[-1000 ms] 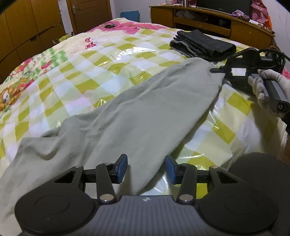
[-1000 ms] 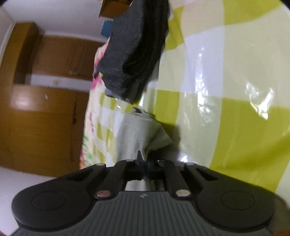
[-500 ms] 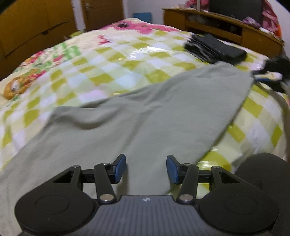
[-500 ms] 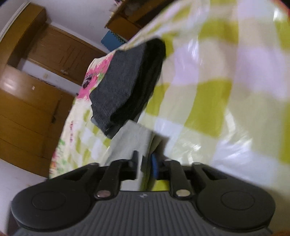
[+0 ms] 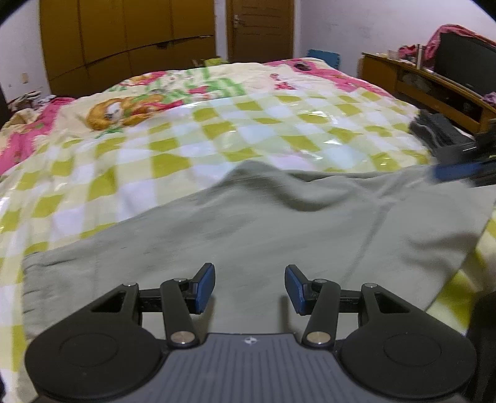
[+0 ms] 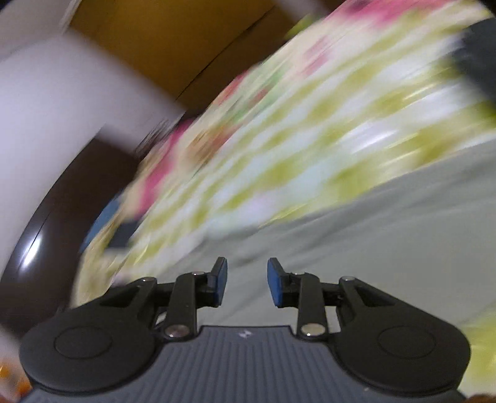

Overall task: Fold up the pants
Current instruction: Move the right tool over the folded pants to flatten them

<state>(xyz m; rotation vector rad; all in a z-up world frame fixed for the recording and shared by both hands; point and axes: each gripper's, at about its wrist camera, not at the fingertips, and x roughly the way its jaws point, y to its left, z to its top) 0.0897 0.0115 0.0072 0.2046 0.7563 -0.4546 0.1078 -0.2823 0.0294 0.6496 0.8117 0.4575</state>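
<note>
So the grey-green pants (image 5: 310, 229) are lying spread across the near part of the bed (image 5: 217, 130), on top of a shiny yellow-and-white checked cover (image 5: 173, 161) that sits over a cartoon-print quilt in pink and green. The fabric runs flat from the lower left toward the right edge of the left wrist view, with one raised wrinkle along its far edge near the middle. The left gripper (image 5: 249, 288) hangs just over the pants with its blue pads parted about halfway, and there's nothing pinched between them, just cloth underneath. Over at the right edge of that same view you can catch the right gripper (image 5: 455, 170) as a blurry blue-and-black streak above the far end of the pants. In its own camera the right gripper (image 6: 247, 282) has its jaws standing narrowly apart, empty, pointing down at the same grey-green fabric (image 6: 387, 235), which fills the lower right of the frame. That view is super smeared and tilted, so I can't really say how close the pads are to the cloth. A folded dark garment (image 5: 440, 133) sits on the bed near its right side, beside a low wooden cabinet (image 5: 427, 90). Wooden wardrobes (image 5: 124, 46) and a door (image 5: 260, 28) line the back wall.
</note>
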